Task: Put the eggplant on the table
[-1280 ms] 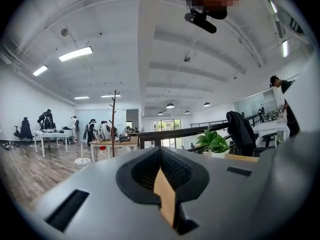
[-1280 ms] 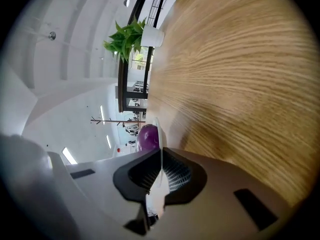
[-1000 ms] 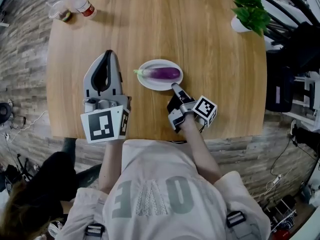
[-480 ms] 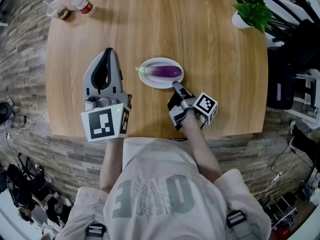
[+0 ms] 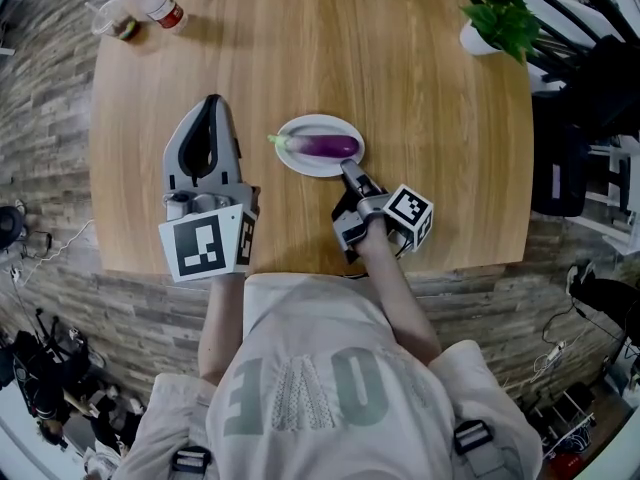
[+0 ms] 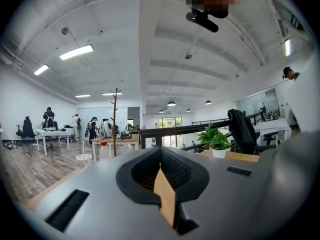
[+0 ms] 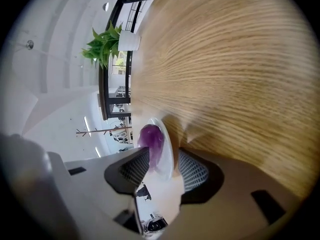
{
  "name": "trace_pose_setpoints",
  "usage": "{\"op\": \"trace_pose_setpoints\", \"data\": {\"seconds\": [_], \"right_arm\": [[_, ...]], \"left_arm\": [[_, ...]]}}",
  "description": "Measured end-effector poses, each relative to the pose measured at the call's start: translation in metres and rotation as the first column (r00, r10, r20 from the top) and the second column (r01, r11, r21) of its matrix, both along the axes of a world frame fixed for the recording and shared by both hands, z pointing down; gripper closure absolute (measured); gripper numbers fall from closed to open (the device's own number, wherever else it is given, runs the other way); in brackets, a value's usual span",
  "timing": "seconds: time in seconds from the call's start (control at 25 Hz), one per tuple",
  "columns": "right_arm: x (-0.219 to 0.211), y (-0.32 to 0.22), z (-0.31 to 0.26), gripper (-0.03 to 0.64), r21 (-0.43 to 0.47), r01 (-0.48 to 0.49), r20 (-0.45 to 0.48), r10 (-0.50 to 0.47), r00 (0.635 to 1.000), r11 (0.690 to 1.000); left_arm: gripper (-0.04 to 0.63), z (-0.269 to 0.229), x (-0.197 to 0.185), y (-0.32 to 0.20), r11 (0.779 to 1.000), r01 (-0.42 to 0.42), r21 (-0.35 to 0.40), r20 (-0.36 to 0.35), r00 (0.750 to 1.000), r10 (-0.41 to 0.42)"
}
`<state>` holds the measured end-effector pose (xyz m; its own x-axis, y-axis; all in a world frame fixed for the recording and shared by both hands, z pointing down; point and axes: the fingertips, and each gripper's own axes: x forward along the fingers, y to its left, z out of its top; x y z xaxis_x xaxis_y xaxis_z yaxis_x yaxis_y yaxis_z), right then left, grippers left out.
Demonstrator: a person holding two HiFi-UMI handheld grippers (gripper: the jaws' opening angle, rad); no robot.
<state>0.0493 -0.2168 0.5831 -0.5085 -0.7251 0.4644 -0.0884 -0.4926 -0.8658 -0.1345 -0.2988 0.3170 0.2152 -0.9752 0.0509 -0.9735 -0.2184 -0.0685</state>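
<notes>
Although the left gripper (image 5: 212, 106) lies on the table (image 5: 420, 118) with its jaws together and nothing between them, it takes no part in this step, I judge; the white plate (image 5: 308, 169) is off to the right of its jaws, near but apart. The eggplant (image 5: 325, 146) lies across this plate, so the task's thing is not yet on the wood. Its green stem end is on the side of the left jaws, and its rounded purple end is just ahead of the right jaws. The right gripper (image 5: 348, 171) points slanted down at the plate and its jaws are opening. In the right gripper view the near rim of the plate and the purple end show between them, but the pads press on neither. Whether a tip touches the rim I cannot tell. The step in hand is then the approach for the grasp. The next move calls for bringing the jaws forward and a little above the rim, so that only the eggplant comes between the pads, then closing gently, because the smooth skin will probably slip or roll
</notes>
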Motion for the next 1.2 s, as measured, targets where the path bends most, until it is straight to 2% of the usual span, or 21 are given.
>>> {"op": "trace_pose_setpoints", "data": {"seconds": [0.28, 0.4, 0.52, 0.64, 0.76, 0.84, 0.92, 1.0, 1.08, 1.16, 1.2], "right_arm": [[0.003, 0.012, -0.002, 0.416, -0.040, 0.000, -0.031, -0.001, 1.000, 0.999], [0.010, 0.013, -0.011, 0.413, -0.029, -0.013, -0.058, 0.011, 0.998, 0.999], [0.020, 0.007, -0.031, 0.414, 0.035, -0.008, -0.152, 0.014, 0.988, 0.999], [0.032, -0.005, -0.061, 0.414, 0.142, 0.004, -0.270, 0.034, 0.962, 0.990], [0.037, -0.014, -0.093, 0.416, 0.266, 0.026, -0.346, 0.070, 0.935, 0.964], [0.039, -0.019, -0.117, 0.416, 0.353, 0.052, -0.409, 0.104, 0.906, 0.934], [0.042, -0.022, -0.146, 0.416, 0.456, 0.099, -0.492, 0.158, 0.856, 0.885], [0.042, -0.022, -0.176, 0.428, 0.554, 0.187, -0.593, 0.227, 0.772, 0.811], [0.035, -0.016, -0.205, 0.461, 0.613, 0.340, -0.706, 0.302, 0.640, 0.713], [0.020, -0.008, -0.228, 0.494, 0.601, 0.520, -0.793, 0.373, 0.482, 0.607], [0.011, -0.004, -0.235, 0.507, 0.572, 0.596, -0.820, 0.399, 0.410, 0.563]], "left_arm": [[0.586, -0.005, -0.001, 0.002, 1.000, 0.000, 0.022, -0.009, 1.000, 0.000], [0.586, -0.009, -0.002, 0.005, 0.999, 0.002, 0.032, -0.014, 1.000, -0.001], [0.586, -0.014, -0.003, 0.011, 0.999, 0.001, 0.046, -0.019, 1.000, 0.000], [0.586, -0.019, -0.004, 0.018, 0.998, 0.002, 0.061, -0.024, 1.000, -0.001], [0.586, -0.022, -0.003, 0.025, 0.997, 0.001, 0.073, -0.030, 1.000, 0.001], [0.586, -0.025, -0.003, 0.029, 0.997, 0.000, 0.078, -0.031, 1.000, 0.003], [0.586, -0.028, -0.003, 0.032, 0.996, -0.005, 0.084, -0.033, 0.999, 0.008], [0.586, -0.031, -0.001, 0.035, 0.996, -0.014, 0.086, -0.033, 0.999, 0.017], [0.586, -0.031, 0.001, 0.039, 0.996, -0.025, 0.087, -0.031, 0.999, 0.028], [0.586, -0.032, 0.004, 0.042, 0.995, -0.037, 0.092, -0.029, 0.999, 0.040], [0.586, -0.032, 0.006, 0.044, 0.995, -0.045, 0.094, -0.027, 0.998, 0.048]]}}
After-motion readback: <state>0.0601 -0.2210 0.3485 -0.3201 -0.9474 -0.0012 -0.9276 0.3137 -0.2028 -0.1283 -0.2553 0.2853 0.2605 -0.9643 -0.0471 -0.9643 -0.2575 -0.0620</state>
